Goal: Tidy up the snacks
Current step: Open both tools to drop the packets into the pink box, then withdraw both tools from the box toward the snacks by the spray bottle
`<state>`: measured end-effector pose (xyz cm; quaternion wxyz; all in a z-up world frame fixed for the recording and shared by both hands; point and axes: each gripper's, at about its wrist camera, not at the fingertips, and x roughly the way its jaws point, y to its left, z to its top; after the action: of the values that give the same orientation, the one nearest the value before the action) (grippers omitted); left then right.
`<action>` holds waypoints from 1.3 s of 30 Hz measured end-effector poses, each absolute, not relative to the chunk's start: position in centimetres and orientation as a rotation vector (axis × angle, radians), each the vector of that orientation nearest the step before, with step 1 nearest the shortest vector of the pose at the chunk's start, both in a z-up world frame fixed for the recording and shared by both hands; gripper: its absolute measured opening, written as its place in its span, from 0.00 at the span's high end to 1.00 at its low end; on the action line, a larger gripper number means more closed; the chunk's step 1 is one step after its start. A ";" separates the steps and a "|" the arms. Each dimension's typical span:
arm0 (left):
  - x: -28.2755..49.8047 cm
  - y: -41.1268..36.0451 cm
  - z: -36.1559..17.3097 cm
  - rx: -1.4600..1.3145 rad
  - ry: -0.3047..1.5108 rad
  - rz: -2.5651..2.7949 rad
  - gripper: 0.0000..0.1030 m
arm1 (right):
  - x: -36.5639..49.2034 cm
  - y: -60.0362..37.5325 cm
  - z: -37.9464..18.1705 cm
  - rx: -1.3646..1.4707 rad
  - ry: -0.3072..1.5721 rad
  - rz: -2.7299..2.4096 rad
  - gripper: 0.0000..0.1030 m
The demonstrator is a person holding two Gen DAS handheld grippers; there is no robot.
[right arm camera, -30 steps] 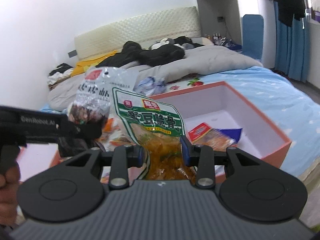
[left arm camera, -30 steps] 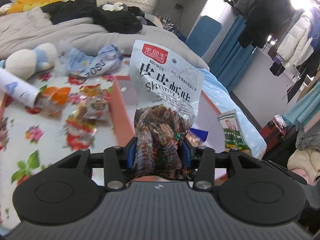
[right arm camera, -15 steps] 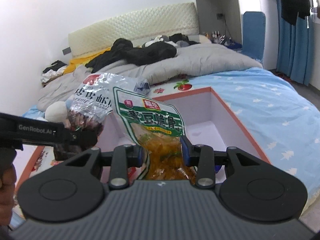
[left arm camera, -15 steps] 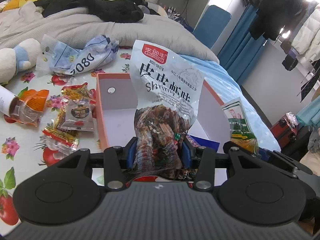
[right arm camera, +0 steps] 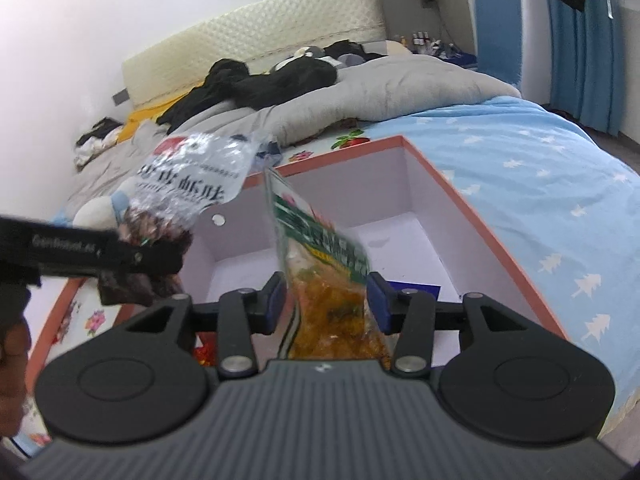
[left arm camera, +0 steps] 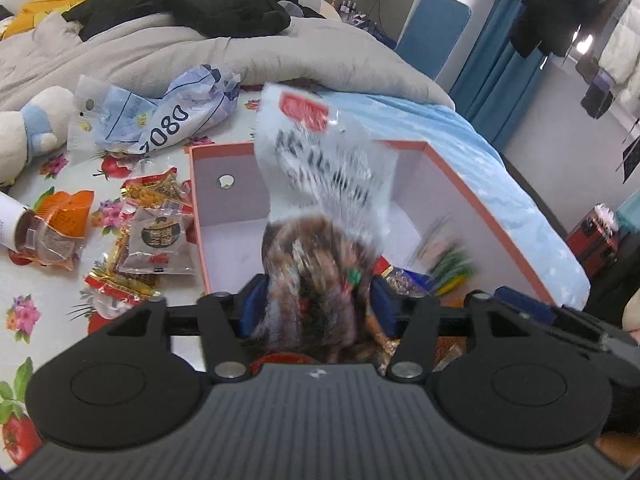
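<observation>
My left gripper (left arm camera: 316,308) stands over the orange-rimmed white box (left arm camera: 224,204). Its jaws look parted around a clear shrimp snack bag (left arm camera: 324,184), which is motion-blurred. My right gripper (right arm camera: 326,300) is over the same box (right arm camera: 472,208). Its jaws are spread, and a green-labelled bag of yellow snack (right arm camera: 324,264) tilts between them. The left gripper's fingers (right arm camera: 160,256) and the shrimp bag (right arm camera: 188,184) show in the right wrist view at left. Other packets (left arm camera: 404,280) lie in the box.
Several loose snack packets (left arm camera: 156,236) lie on the floral cloth left of the box. An orange packet (left arm camera: 60,224), a crumpled blue-white bag (left arm camera: 168,124) and a plush toy (left arm camera: 28,132) lie further left. A grey duvet (left arm camera: 200,56) is behind.
Both grippers moved over the box and lowered. Both sets of jaws have widened, and the shrimp bag and the green bag are blurred and tilting between them.
</observation>
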<state>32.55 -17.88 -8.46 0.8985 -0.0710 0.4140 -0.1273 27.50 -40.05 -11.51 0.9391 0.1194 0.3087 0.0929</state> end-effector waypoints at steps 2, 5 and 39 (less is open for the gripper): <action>32.0 -17.5 -8.1 -0.143 0.841 -0.254 0.30 | 27.2 -40.2 -11.4 0.255 0.627 0.192 0.44; 31.1 -16.6 -7.4 -0.157 0.834 -0.250 0.29 | 26.4 -39.8 -10.9 0.247 0.626 0.183 0.42; 15.0 -7.5 -2.0 -0.133 0.724 -0.163 0.29 | 15.7 -31.9 -6.6 0.205 0.588 0.299 0.42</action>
<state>14.97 -7.50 -2.04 0.9298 -0.0649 0.3534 -0.0796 15.70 -31.92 -6.62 0.9410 0.1005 0.2880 0.1465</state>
